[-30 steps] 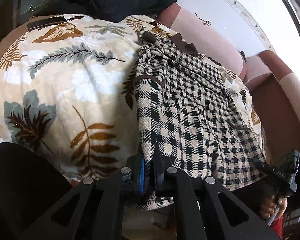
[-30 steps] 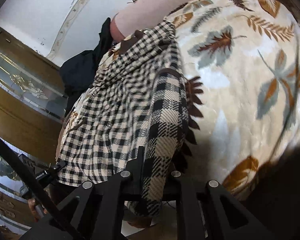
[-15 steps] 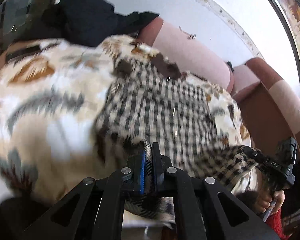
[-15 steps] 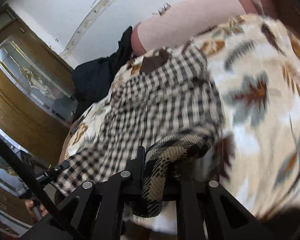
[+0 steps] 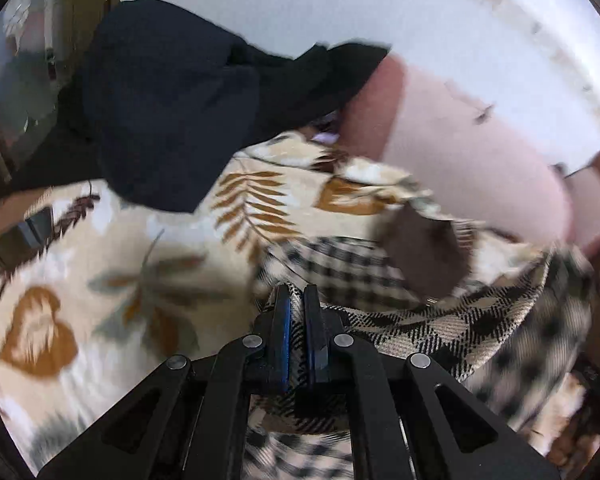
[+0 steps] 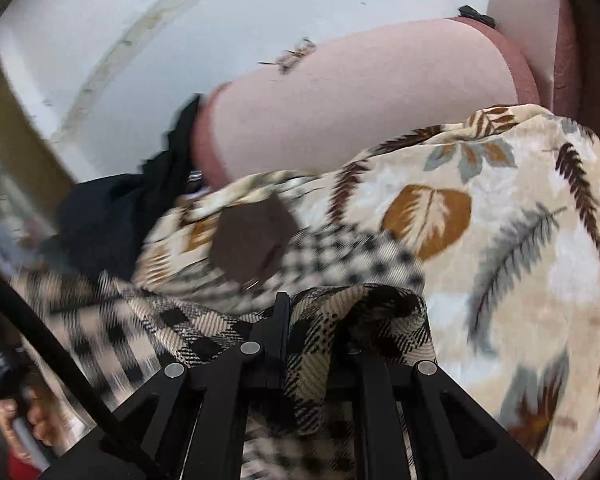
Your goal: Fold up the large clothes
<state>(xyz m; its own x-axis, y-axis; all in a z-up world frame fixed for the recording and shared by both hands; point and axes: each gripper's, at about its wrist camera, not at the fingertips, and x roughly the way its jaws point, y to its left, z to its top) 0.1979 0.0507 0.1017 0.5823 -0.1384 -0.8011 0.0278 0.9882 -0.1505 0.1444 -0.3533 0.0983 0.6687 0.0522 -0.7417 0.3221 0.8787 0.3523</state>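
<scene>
A black-and-cream checked shirt (image 5: 452, 328) with a brown collar (image 5: 424, 256) lies on a leaf-print blanket (image 5: 112, 280). My left gripper (image 5: 296, 300) is shut on the shirt's hem, which stretches in a raised band to the right. In the right wrist view my right gripper (image 6: 316, 312) is shut on the other end of the same hem (image 6: 360, 320), bunched over its fingers. The collar (image 6: 252, 240) lies just beyond the lifted hem, near the sofa back. The shirt's lower half is doubled over towards the collar.
A pink sofa backrest (image 5: 460, 140) with maroon trim runs behind the blanket, also in the right wrist view (image 6: 360, 100). A black garment (image 5: 172, 100) is heaped at the back left. A white wall is behind. The other hand and gripper show at the left edge (image 6: 16, 400).
Both grippers have carried the shirt's bottom hem up and forward, from the near blanket edge towards the collar. The shirt has gone from spread flat to folded over itself.
</scene>
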